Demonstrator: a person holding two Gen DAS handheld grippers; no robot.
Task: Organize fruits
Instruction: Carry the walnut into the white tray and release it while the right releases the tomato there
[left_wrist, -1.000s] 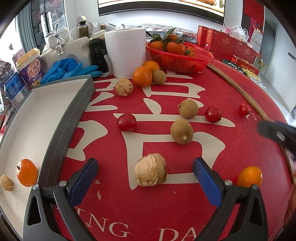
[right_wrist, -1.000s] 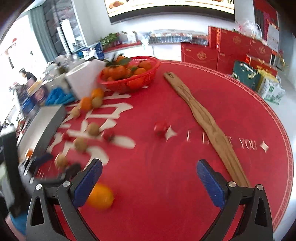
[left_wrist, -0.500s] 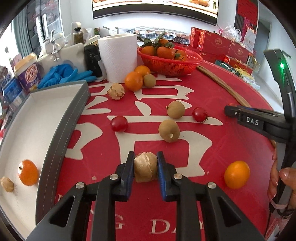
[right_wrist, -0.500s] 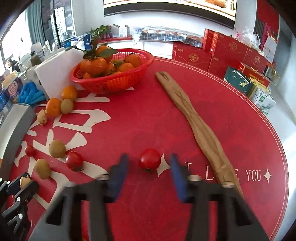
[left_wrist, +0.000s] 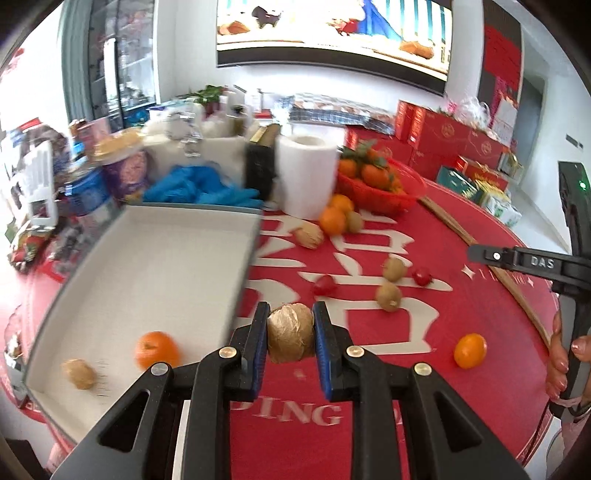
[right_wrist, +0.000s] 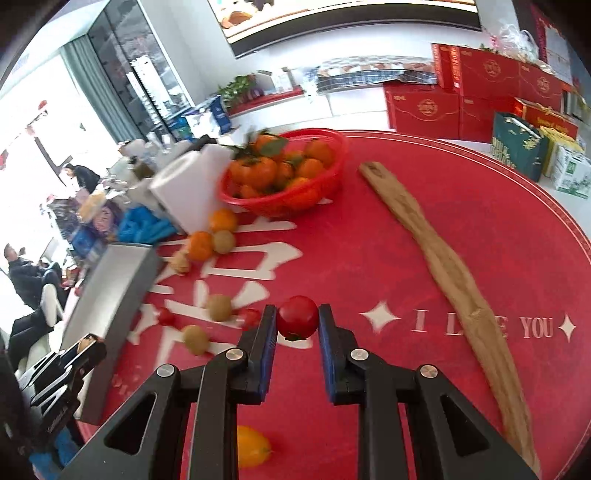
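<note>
Red round table mat, then the grey-rimmed white tray, up and left of the left gripper. Left gripper is clamped on a tan wrinkled walnut-like fruit, lifted clear of the mat, just right of the tray's near rim. Fruit is roughly round, no clear long axis, so no pointing to manage. Tray holds a mandarin and a small brown fruit. Right gripper is pinching a cherry tomato, stem end down; tray lies far left of it. Left hand is nearer.
</note>
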